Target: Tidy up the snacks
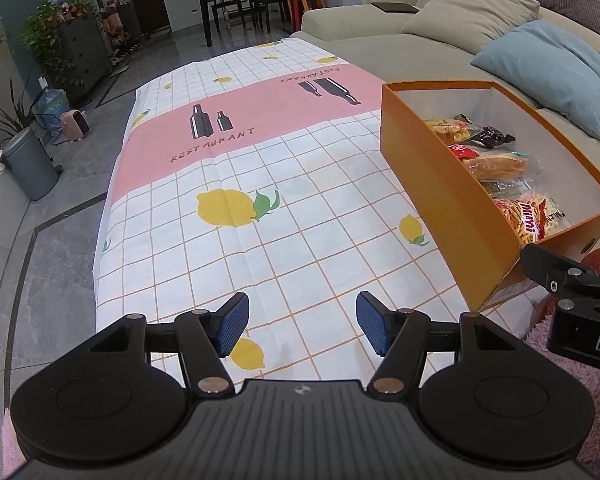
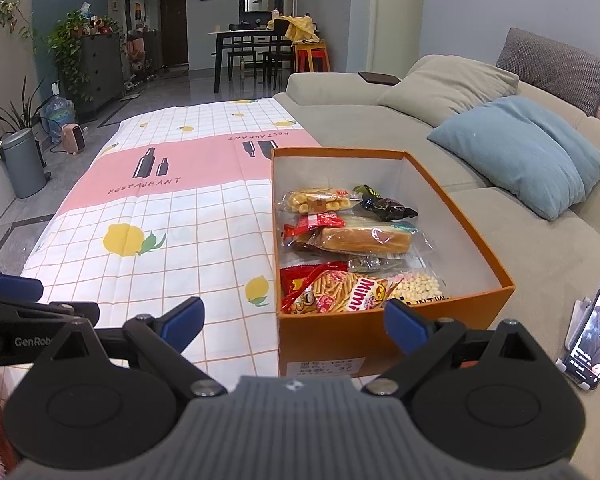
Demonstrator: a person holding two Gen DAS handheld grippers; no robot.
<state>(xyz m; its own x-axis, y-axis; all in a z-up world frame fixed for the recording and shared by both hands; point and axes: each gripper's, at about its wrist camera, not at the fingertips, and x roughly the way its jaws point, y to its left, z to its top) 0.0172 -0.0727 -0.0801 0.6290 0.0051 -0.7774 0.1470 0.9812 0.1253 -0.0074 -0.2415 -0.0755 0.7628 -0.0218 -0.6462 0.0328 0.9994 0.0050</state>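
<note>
An orange box (image 2: 340, 338) (image 1: 440, 184) stands on the right side of a table covered by a lemon-print cloth (image 2: 172, 216) (image 1: 260, 184). Inside lie several snack packs: a red Mimi stick pack (image 2: 340, 292) (image 1: 528, 216), a wrapped bread loaf (image 2: 366, 239) (image 1: 496, 166), yellow puffs (image 2: 316, 200), a dark wrapper (image 2: 388, 205), white pellets (image 2: 418, 285). My left gripper (image 1: 302, 330) stands open over bare cloth at the near edge, nothing between its blue pads. My right gripper (image 2: 294, 320) is open in front of the box's near wall, holding nothing.
A beige sofa (image 2: 380, 120) with a blue cushion (image 2: 520, 152) runs along the table's right side. A phone (image 2: 592, 328) leans on the sofa near the box. A grey bin (image 2: 22, 160) and plants stand on the floor at left; a dining table (image 2: 248, 46) is far back.
</note>
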